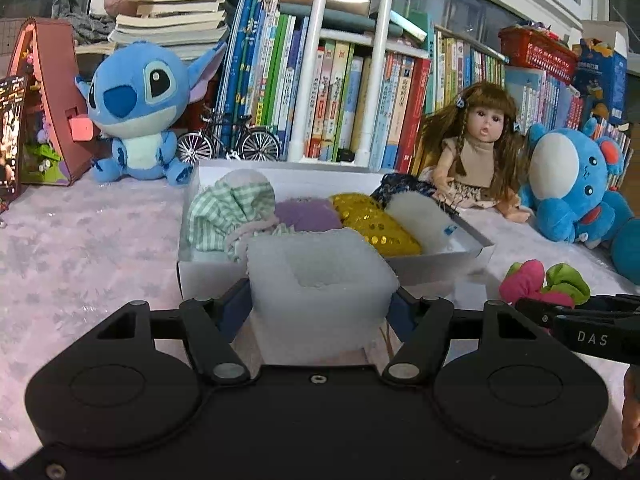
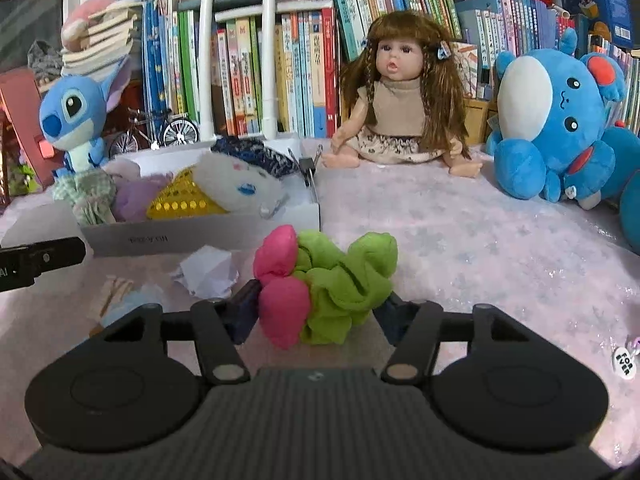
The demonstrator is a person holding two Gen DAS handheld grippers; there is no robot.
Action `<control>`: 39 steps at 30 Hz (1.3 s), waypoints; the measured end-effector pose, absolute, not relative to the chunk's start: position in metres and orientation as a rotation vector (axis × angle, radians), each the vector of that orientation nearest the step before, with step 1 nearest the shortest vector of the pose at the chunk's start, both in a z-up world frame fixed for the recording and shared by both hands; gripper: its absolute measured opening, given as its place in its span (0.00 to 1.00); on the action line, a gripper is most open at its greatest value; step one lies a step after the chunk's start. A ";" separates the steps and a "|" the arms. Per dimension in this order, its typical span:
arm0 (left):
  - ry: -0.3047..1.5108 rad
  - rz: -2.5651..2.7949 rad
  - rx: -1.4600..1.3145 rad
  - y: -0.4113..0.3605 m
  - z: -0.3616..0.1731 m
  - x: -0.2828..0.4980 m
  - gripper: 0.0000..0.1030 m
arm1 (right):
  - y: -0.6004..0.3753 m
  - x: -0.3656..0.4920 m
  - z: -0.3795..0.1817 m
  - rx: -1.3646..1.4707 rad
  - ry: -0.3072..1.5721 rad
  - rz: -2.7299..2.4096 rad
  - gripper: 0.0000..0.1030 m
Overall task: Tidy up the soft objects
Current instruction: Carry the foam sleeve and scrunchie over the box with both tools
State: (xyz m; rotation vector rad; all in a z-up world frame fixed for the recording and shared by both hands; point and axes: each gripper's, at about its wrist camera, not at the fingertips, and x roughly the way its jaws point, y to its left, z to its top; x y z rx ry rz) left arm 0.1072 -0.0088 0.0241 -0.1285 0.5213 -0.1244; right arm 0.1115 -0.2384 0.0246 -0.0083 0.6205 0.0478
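- Left gripper (image 1: 323, 300): my jaws are closed on a white foam block (image 1: 320, 276), squeezing its two sides; it sits just in front of the white box (image 1: 280, 276).
- Foam block, handling: I judge it light and spongy, so it dents under pressure. A hold on the flat side walls suits it best.
- Right gripper (image 2: 316, 312): my jaws press in on a pink-and-green plush piece (image 2: 320, 284) resting on the pink surface (image 2: 500, 260), near the box's front corner.
- Plush piece, handling: soft, floppy, likely to sag; I'd grip it at the bunched middle.
- White box, contents: gingham cloth toy (image 1: 236, 208), purple plush (image 1: 308, 216), gold sequin pouch (image 1: 372, 220), white furry toy (image 1: 420, 216); nearly full.
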 end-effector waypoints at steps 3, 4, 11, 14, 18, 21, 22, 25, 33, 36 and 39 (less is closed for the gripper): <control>0.515 -0.126 -0.136 -0.005 0.030 0.109 0.65 | -0.238 0.110 0.032 0.001 0.599 0.051 0.61; 0.513 -0.124 -0.139 -0.003 0.033 0.111 0.65 | -0.239 0.110 0.034 0.002 0.592 0.053 0.61; 0.503 -0.115 -0.151 0.009 0.046 0.122 0.65 | -0.237 0.119 0.051 0.034 0.569 0.087 0.61; 0.512 -0.114 -0.162 0.014 0.050 0.131 0.65 | -0.234 0.128 0.056 0.053 0.574 0.111 0.61; 0.507 -0.124 -0.177 0.020 0.063 0.143 0.65 | -0.226 0.141 0.066 0.068 0.579 0.147 0.61; 0.503 -0.143 -0.184 0.024 0.075 0.155 0.65 | -0.221 0.154 0.077 0.087 0.579 0.176 0.61; 0.495 -0.146 -0.181 0.024 0.079 0.159 0.65 | -0.219 0.159 0.081 0.092 0.580 0.186 0.61; 0.485 -0.174 -0.186 0.025 0.089 0.176 0.65 | -0.210 0.175 0.094 0.100 0.582 0.221 0.61; 0.602 -0.237 -0.324 0.037 0.085 0.242 0.65 | -0.188 0.230 0.106 0.175 0.662 0.311 0.61; 0.644 -0.215 -0.336 0.044 0.075 0.262 0.65 | -0.176 0.241 0.098 0.149 0.652 0.320 0.61; 0.683 -0.212 -0.347 0.051 0.067 0.274 0.65 | -0.171 0.249 0.088 0.181 0.671 0.358 0.62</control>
